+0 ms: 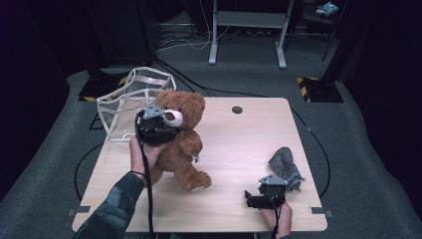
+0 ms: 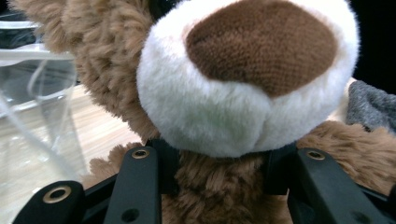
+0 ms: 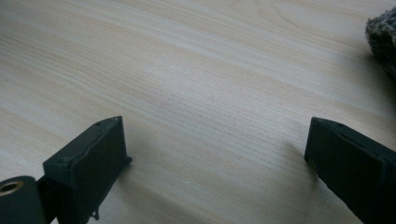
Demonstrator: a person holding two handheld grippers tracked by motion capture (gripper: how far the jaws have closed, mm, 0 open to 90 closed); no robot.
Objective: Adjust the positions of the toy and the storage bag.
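Left gripper clamped on teddy bear at the neck, left on the desk, beside clear bag. Right gripper near right, jaws wide, nothing between. Grey cloth just beyond.

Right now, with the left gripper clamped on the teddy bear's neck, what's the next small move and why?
Probably carry the teddy bear a bit farther toward the clear mesh basket behind it. The left gripper squeezes its neck under the muzzle, and the basket's open top sits just beyond, while the right gripper rests open on the table.

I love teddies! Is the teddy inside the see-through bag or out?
Out. The teddy bear stands on the table beside the clear bag, gripped by the left claw.
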